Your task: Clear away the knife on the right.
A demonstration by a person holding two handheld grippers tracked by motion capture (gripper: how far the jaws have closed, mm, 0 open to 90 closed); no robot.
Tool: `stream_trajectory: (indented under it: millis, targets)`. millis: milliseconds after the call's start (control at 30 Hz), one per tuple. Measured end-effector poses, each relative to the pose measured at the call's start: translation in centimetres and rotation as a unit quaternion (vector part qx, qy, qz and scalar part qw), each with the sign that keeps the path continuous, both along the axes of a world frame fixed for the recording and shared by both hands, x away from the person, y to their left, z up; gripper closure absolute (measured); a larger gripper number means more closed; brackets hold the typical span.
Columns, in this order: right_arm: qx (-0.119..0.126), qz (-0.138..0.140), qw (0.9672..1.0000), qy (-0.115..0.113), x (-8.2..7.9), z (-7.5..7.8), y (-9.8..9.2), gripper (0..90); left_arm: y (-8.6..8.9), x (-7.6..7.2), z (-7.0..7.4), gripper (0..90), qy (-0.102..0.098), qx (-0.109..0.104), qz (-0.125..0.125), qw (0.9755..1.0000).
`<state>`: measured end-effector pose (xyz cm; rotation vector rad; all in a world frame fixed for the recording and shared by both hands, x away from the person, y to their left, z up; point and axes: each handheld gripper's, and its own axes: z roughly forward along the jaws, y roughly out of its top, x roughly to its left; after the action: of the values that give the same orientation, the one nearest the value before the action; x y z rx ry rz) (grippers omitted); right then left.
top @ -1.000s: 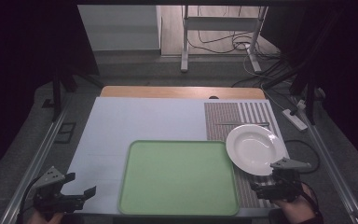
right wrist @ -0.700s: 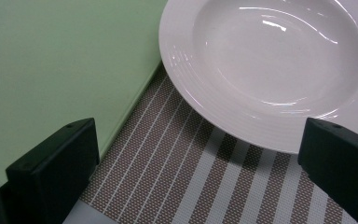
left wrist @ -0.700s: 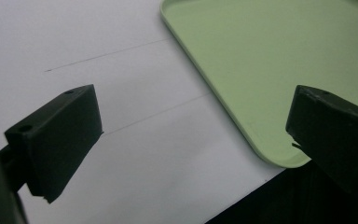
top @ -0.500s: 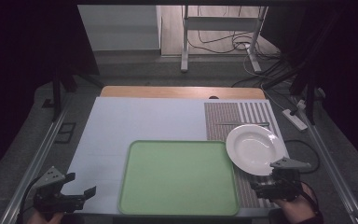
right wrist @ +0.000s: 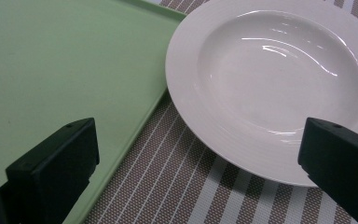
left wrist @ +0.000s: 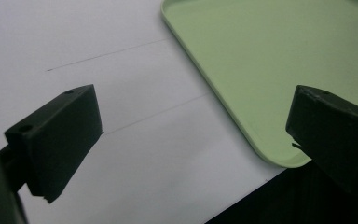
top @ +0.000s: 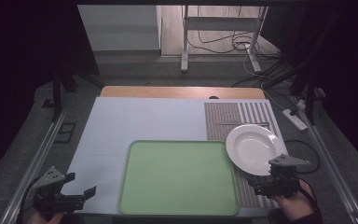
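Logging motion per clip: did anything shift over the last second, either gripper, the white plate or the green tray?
Nothing visibly changed. The left gripper and right gripper sit open at the near table edge as before, holding nothing. The white plate lies on the striped mat beside the green tray, none of them moved.

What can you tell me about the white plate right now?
The plate is round, glossy white, seemingly ceramic, with a broad rim and a shallow sunken centre. It is empty and looks clean, with light glinting off it. It lies flat and upright on the striped mat, and its left edge reaches the green tray, possibly overlapping its rim. The right hand-held gripper is open just short of its near edge, not touching.
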<state>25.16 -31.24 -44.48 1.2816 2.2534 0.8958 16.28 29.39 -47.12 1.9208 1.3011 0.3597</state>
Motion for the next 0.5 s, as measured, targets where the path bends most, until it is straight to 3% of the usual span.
stream_trajectory:
  millis: [500]
  targets:
    - [-0.013,0.030,0.9995,0.001,1.8,-0.2,0.5,0.0,0.1,0.0,0.0,3.2,-0.001,-0.003,0.000,1.0000]
